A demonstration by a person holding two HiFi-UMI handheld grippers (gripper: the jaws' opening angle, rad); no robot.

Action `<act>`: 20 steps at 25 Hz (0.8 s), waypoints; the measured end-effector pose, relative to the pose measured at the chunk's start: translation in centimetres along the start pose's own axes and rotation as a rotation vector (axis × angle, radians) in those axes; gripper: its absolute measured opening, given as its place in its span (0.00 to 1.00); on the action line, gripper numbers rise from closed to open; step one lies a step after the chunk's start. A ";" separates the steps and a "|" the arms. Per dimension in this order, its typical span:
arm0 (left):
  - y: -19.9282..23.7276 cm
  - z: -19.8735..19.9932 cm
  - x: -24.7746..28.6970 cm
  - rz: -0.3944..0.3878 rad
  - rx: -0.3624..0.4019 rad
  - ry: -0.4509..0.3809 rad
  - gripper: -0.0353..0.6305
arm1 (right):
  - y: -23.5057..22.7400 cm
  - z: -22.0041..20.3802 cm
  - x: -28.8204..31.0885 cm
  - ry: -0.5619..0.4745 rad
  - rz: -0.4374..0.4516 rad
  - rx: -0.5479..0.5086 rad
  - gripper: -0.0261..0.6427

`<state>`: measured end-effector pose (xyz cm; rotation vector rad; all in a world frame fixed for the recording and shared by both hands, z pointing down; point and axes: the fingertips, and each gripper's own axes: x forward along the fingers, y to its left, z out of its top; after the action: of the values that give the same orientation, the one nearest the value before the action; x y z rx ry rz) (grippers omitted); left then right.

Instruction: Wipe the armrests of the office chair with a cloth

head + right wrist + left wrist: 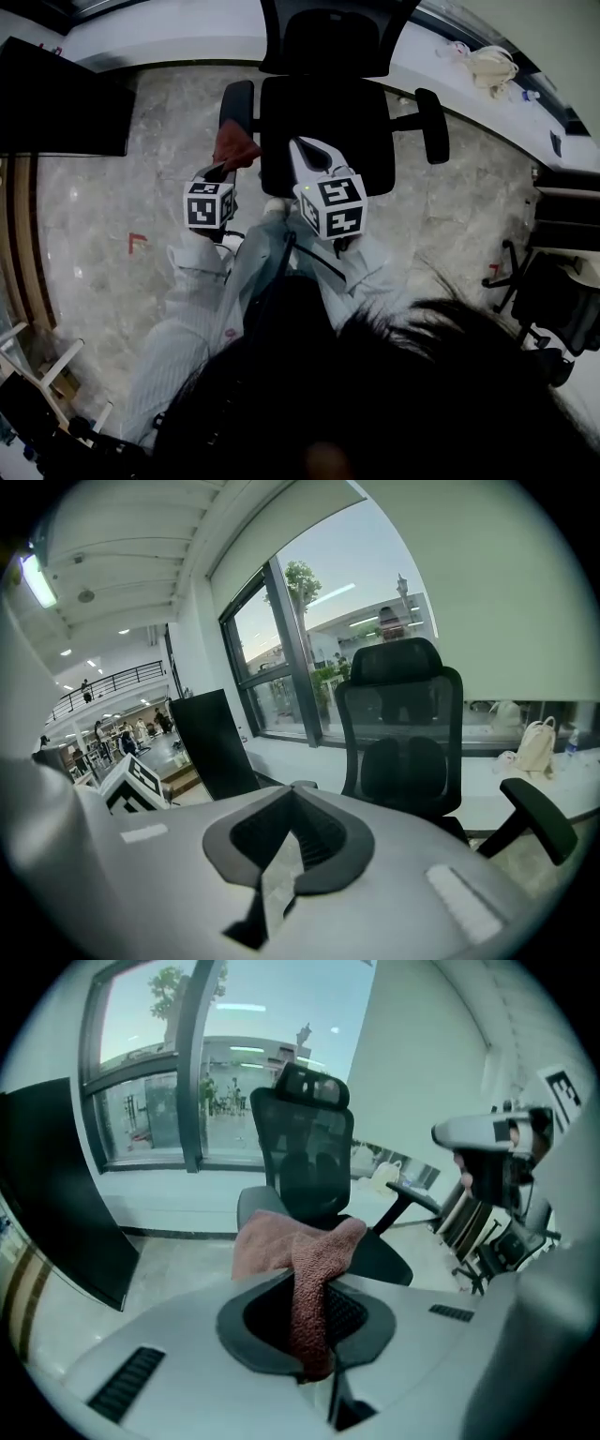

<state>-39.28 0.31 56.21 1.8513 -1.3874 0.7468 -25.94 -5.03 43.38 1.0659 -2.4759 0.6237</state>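
Cloth reddish, clamped between jaws of left gripper, bunched just beyond jaw tips, right gripper clenched and empty, office chair ahead of both

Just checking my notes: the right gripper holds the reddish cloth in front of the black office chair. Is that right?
No. The left gripper holds the reddish cloth in front of the black office chair; the left gripper view shows it pinched between those jaws.

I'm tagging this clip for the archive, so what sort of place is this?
Probably an office: a black office chair, tall windows behind it, and another wheeled chair off to the side.
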 end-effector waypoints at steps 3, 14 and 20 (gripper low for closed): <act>-0.5 4.4 -3.4 -0.002 -0.066 -0.188 0.10 | -0.5 0.7 -1.2 -0.018 -0.007 -0.002 0.04; -7.9 22.4 -16.2 -0.133 0.023 -0.609 0.10 | -2.4 12.6 -10.0 -0.286 -0.070 -0.019 0.04; -12.4 23.2 -14.9 -0.244 0.132 -0.590 0.10 | -4.5 12.5 -13.2 -0.316 -0.170 -0.014 0.04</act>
<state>-30.36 -7.67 28.45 2.4143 -1.4367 0.1682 -16.06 -6.72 27.55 1.4483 -2.6052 0.4120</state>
